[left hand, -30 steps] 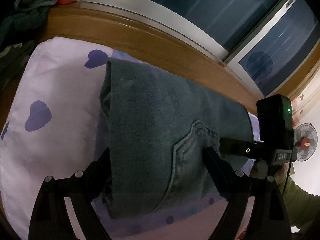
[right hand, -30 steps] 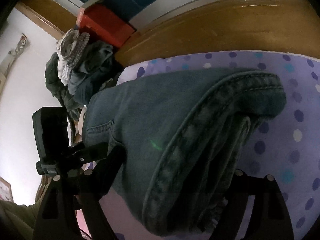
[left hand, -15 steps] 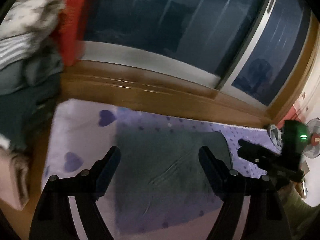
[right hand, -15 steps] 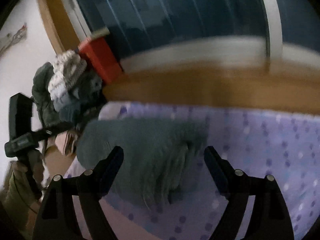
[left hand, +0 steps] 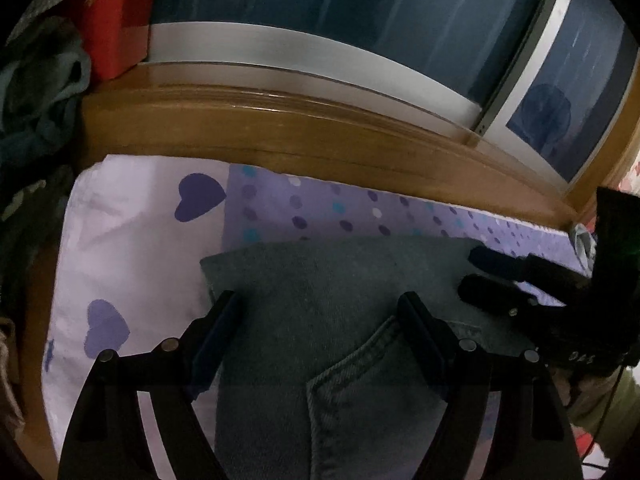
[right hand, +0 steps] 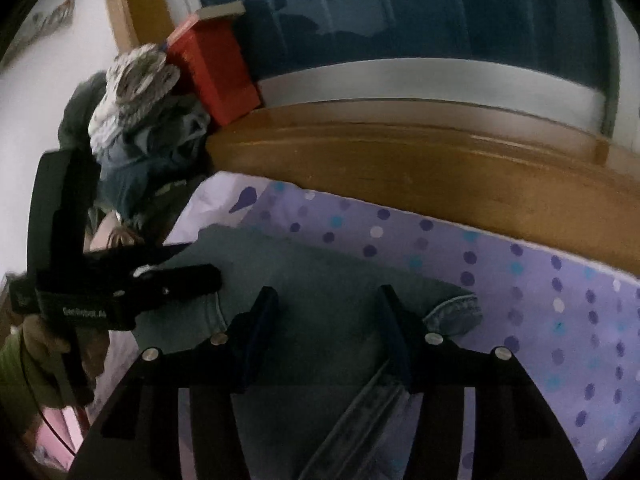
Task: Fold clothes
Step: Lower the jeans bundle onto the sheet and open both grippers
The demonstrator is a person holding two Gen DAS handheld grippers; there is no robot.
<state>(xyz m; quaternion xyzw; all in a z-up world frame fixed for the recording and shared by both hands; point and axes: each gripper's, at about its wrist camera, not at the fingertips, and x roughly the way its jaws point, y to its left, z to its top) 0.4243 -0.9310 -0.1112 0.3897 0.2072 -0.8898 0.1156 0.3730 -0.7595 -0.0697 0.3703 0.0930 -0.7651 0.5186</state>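
Folded blue jeans [left hand: 328, 276] lie flat on the purple dotted sheet [left hand: 320, 208], back pocket [left hand: 360, 380] facing up. My left gripper [left hand: 318, 306] hovers open just above their left part, its fingers spread wide over the denim. In the right wrist view the same jeans [right hand: 320, 272] show their waistband end [right hand: 456, 308]. My right gripper [right hand: 328, 298] is open above them, its fingers set somewhat closer together. Each gripper shows in the other's view: the right gripper [left hand: 474, 276] at the jeans' right edge, the left gripper [right hand: 196, 262] at their left edge.
A wooden ledge [left hand: 280, 128] and a dark window run along the far side of the bed. A heap of clothes [right hand: 148, 132] and a red box [right hand: 216, 68] sit at the far left. A white heart-print cloth [left hand: 132, 240] lies left of the jeans.
A second ago the jeans hung raised across both grippers; they now lie flat on the sheet. Both grippers have dropped back close to them, and the right fingers have narrowed.
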